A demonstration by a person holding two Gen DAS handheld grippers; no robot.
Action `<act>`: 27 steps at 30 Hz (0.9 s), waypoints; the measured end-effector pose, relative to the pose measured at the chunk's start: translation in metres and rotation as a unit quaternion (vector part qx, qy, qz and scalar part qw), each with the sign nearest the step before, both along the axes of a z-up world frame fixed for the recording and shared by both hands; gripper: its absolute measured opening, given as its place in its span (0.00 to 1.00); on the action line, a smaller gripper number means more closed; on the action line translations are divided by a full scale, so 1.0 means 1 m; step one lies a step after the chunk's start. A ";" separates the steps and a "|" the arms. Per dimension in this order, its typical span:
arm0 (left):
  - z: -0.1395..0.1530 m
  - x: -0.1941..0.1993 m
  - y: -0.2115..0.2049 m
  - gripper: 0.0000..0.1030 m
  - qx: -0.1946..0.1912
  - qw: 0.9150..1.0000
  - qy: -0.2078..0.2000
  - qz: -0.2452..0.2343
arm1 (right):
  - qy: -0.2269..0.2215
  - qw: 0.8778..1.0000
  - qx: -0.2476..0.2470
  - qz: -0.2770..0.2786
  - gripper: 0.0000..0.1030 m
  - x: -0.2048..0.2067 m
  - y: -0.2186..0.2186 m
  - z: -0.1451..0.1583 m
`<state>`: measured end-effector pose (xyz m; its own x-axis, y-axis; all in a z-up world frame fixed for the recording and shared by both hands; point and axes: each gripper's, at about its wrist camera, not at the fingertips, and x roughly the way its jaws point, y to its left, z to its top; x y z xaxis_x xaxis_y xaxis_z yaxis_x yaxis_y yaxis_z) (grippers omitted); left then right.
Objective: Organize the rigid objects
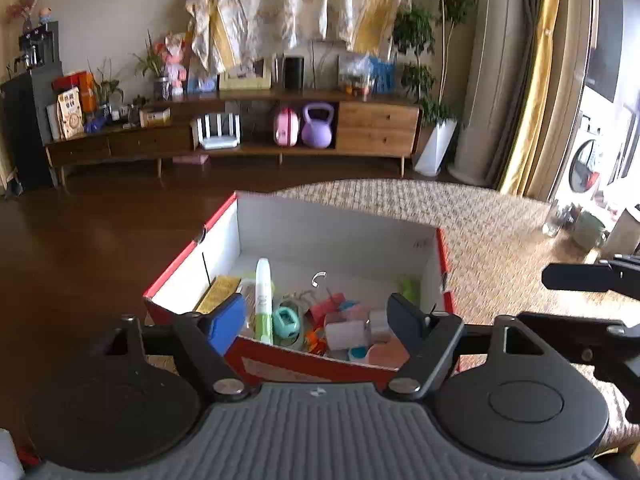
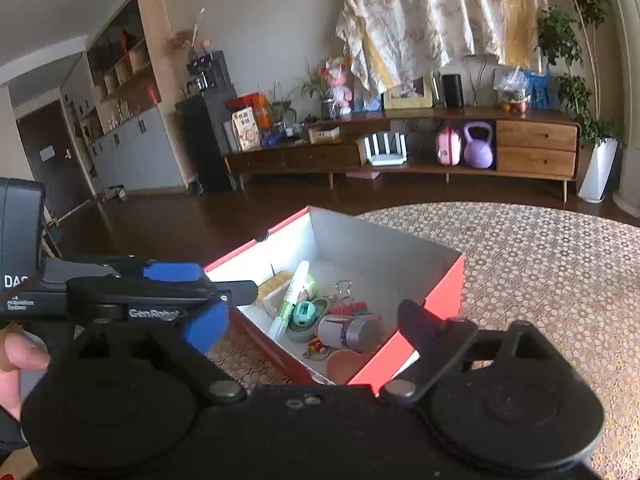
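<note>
A red cardboard box (image 1: 192,256) with white inner walls stands on a woven mat and also shows in the right wrist view (image 2: 444,284). It holds several small items: a white and green tube (image 1: 263,304), a teal round gadget (image 1: 285,320), a grey tape roll (image 2: 352,332), a binder clip (image 2: 344,288), a yellow packet (image 1: 220,292) and a pink piece (image 2: 344,366). My left gripper (image 1: 316,320) is open and empty above the box's near wall. My right gripper (image 2: 312,324) is open and empty above the box's near corner. The left gripper shows at the left of the right wrist view (image 2: 168,280).
The woven mat (image 1: 500,224) spreads to the right over a dark wooden floor (image 1: 80,240). A long wooden sideboard (image 1: 376,128) with a purple kettlebell (image 1: 317,126) stands along the far wall. A potted plant (image 1: 436,148) and curtains stand at the right.
</note>
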<state>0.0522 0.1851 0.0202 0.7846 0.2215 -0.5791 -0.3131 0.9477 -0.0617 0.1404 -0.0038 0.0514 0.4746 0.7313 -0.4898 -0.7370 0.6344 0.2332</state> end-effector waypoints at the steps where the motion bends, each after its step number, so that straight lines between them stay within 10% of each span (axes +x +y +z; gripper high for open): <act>1: 0.002 -0.003 -0.002 0.84 0.000 1.000 -0.004 0.002 | -0.004 1.000 0.002 -0.003 0.98 -0.002 -0.003 0.001; 7: 0.008 -0.011 -0.011 0.99 -0.005 1.000 -0.017 0.008 | -0.033 0.999 0.005 -0.017 1.00 -0.015 -0.012 0.002; 27: 0.011 -0.024 -0.044 1.00 0.050 0.999 -0.019 -0.009 | -0.018 0.999 0.032 -0.034 1.00 -0.019 -0.030 0.001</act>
